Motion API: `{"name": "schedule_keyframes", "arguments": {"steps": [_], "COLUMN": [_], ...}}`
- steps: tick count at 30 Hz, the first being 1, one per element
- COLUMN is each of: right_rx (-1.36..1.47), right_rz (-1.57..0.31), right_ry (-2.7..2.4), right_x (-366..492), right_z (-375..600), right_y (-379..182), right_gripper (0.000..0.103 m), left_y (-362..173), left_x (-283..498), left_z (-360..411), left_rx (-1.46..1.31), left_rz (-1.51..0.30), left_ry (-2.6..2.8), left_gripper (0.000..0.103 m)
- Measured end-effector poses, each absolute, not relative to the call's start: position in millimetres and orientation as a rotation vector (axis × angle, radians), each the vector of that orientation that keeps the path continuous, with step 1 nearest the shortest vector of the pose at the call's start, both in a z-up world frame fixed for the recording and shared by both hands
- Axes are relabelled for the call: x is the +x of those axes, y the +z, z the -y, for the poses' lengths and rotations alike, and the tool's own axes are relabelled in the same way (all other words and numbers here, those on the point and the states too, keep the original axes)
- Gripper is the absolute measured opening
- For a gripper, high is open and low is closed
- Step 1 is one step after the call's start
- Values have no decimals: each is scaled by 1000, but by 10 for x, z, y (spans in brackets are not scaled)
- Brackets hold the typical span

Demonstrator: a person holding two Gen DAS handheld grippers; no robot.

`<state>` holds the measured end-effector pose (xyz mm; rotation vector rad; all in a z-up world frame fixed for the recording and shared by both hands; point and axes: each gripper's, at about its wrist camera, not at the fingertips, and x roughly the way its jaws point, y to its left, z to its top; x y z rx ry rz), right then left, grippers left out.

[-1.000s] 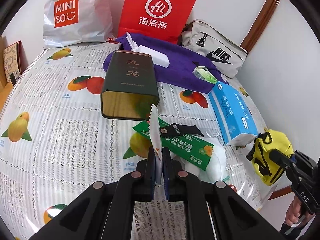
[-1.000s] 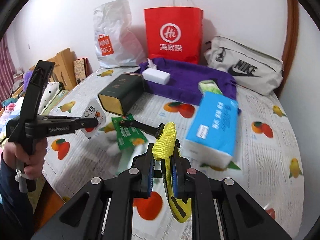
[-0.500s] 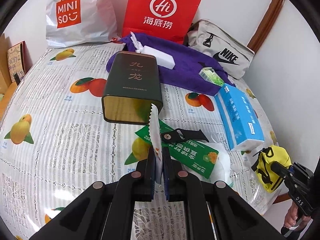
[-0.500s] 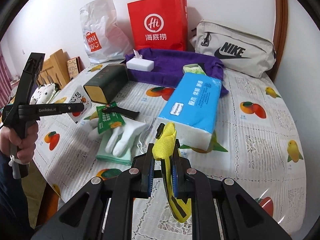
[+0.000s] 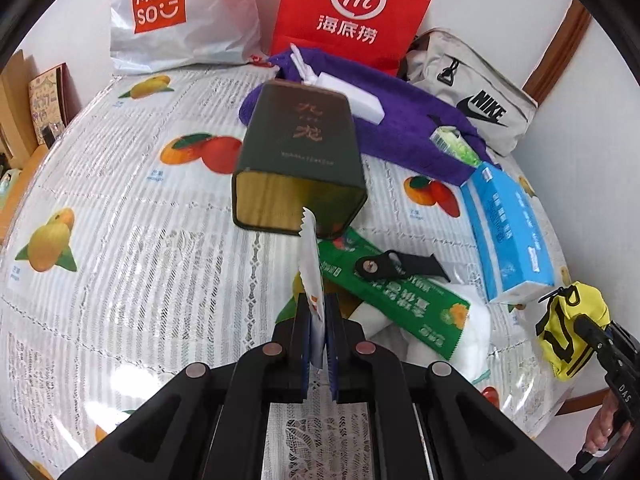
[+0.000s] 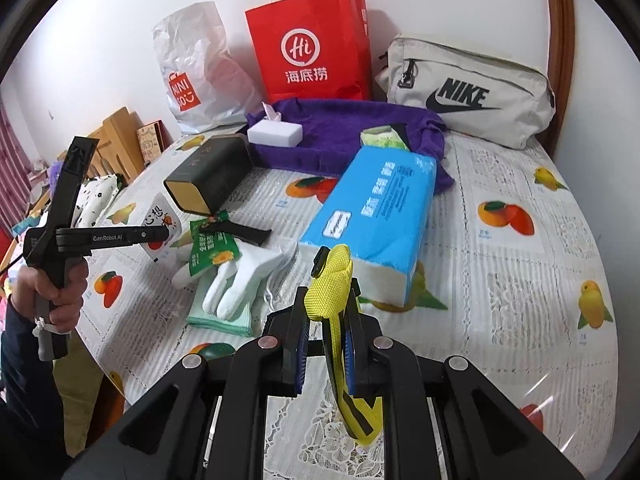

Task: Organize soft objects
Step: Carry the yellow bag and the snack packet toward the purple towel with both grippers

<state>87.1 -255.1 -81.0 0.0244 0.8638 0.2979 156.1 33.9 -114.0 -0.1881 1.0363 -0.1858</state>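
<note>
my left hand-held gripper [image 5: 317, 320] pinches a white packet [image 5: 310, 256] above the worktop [image 5: 120, 240]; my right hand-held gripper [image 6: 326, 328] clamps a yellow pouch [image 6: 332, 280] near the front edge, bare cloth to its right.

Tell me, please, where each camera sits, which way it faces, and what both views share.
Left wrist: sits on the left gripper, looks down across the table toward the dark tin; a white packet is clamped; a hand shows at lower right.
Right wrist: sits on the right gripper, which pinches a yellow pouch; faces the wall; the left-hand sleeve shows.
Shared: tin, blue tissue pack, red bag.
</note>
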Motion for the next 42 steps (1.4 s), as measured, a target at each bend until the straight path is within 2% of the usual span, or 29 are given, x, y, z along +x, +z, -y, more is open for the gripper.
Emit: {"name": "schedule_keyframes", "arguments": {"steps": [13, 21, 32, 42], "right_rx": [8, 2, -8, -3], "right_rz": [-767, -749, -753, -771], "right_ry": [365, 338, 304, 262], "right_x": [1150, 1563, 2206, 2868], "right_z": [2517, 2541, 2582, 2599], "right_y": [-264, -120, -63, -164], "right_gripper": [14, 14, 14, 14], "left_y": [-641, -405, -302, -413], "left_x": [1776, 2077, 2586, 3134], "left_z": [-299, -251, -263, -194], "left_rx": [-169, -142, -124, -121], "left_rz": [-959, -925, -915, -954], "left_ry": [-199, -218, -219, -226], "left_gripper": [7, 7, 7, 7]}}
